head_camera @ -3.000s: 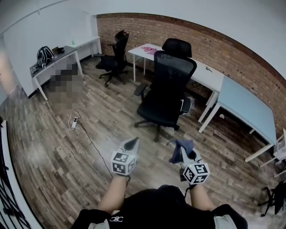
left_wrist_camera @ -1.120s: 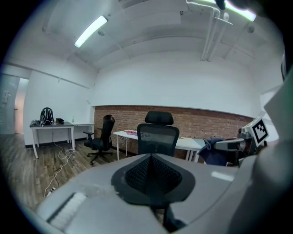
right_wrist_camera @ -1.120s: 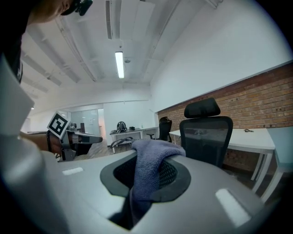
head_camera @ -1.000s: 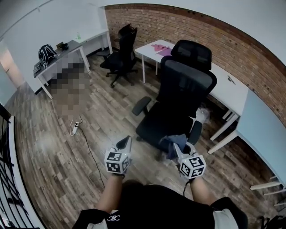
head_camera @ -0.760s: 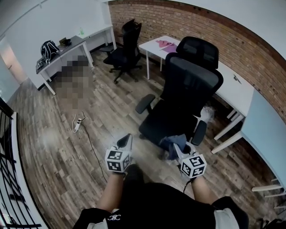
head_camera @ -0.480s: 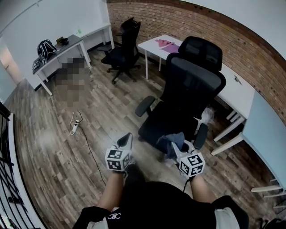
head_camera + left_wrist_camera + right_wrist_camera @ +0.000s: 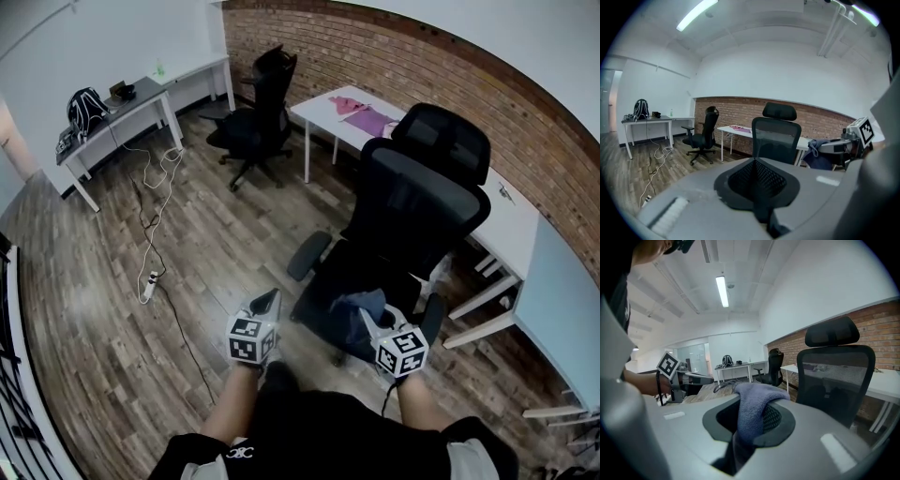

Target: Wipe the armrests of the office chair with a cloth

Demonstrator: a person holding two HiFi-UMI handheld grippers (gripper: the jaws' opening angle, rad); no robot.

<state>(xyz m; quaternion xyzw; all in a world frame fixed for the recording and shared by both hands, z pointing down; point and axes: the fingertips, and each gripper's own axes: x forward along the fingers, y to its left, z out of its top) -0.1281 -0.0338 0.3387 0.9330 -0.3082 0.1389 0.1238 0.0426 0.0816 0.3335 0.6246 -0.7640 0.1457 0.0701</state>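
A black mesh office chair [image 7: 422,211] stands just ahead, its seat facing me. Its left armrest [image 7: 308,255] sticks out to the left and its right armrest [image 7: 433,314] sits by my right hand. My right gripper [image 7: 368,317] is shut on a blue-grey cloth [image 7: 362,302] that hangs over the front edge of the seat. In the right gripper view the cloth [image 7: 752,406] bulges out of the jaws of that gripper [image 7: 750,423]. My left gripper [image 7: 270,300] is shut and holds nothing, left of the seat and below the left armrest; its own view shows the jaws of the left gripper [image 7: 756,178] closed together.
A second black chair [image 7: 258,112] stands at the back. White desks [image 7: 487,220] run along the brick wall, one with pink things [image 7: 361,112] on it. Another desk [image 7: 127,105] at the left carries a backpack [image 7: 84,101]. A cable and power strip [image 7: 150,281] lie on the wood floor.
I have come closer to the chair, which now fills more of the view. Both grippers sit nearer its seat; the cloth stays in the right gripper.
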